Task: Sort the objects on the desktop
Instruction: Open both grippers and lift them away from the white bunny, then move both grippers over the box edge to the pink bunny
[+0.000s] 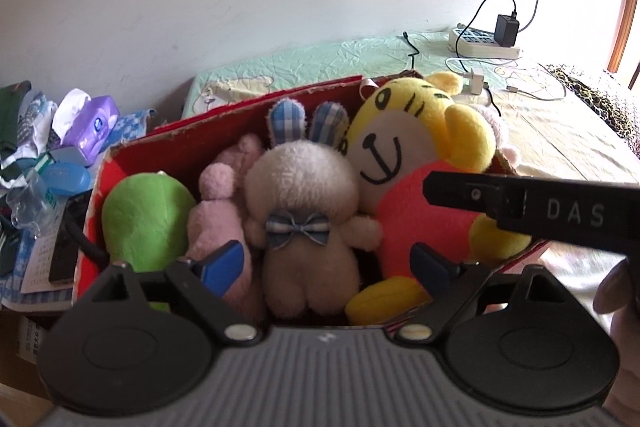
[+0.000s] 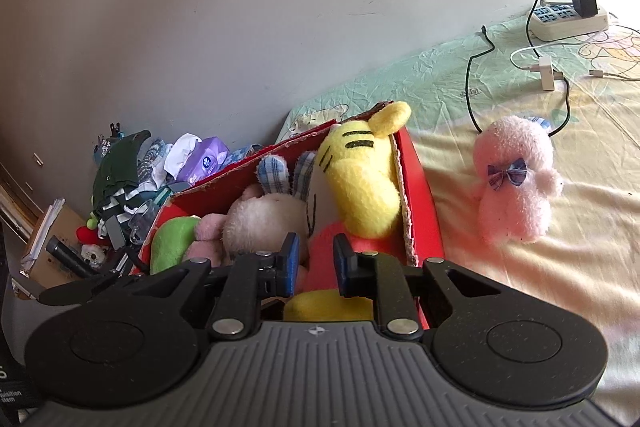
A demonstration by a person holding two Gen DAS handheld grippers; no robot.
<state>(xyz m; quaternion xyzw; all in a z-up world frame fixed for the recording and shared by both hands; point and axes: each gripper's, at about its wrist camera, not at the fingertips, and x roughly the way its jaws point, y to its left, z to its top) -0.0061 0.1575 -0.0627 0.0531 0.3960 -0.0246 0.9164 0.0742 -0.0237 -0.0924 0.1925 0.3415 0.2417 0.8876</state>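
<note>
A red cardboard box holds several plush toys: a green one, a pink one, a beige rabbit with plaid ears and bow, and a yellow tiger in a red shirt. My left gripper is open just above the box, its fingers on either side of the beige rabbit. My right gripper hovers over the tiger's red body, jaws a small gap apart with nothing between them. A pink plush with a plaid bow lies on the bedsheet right of the box.
A power strip with a black charger, cables and a white adapter lie on the sheet at the back right. A purple tissue pack, clothes and clutter pile up left of the box against the wall.
</note>
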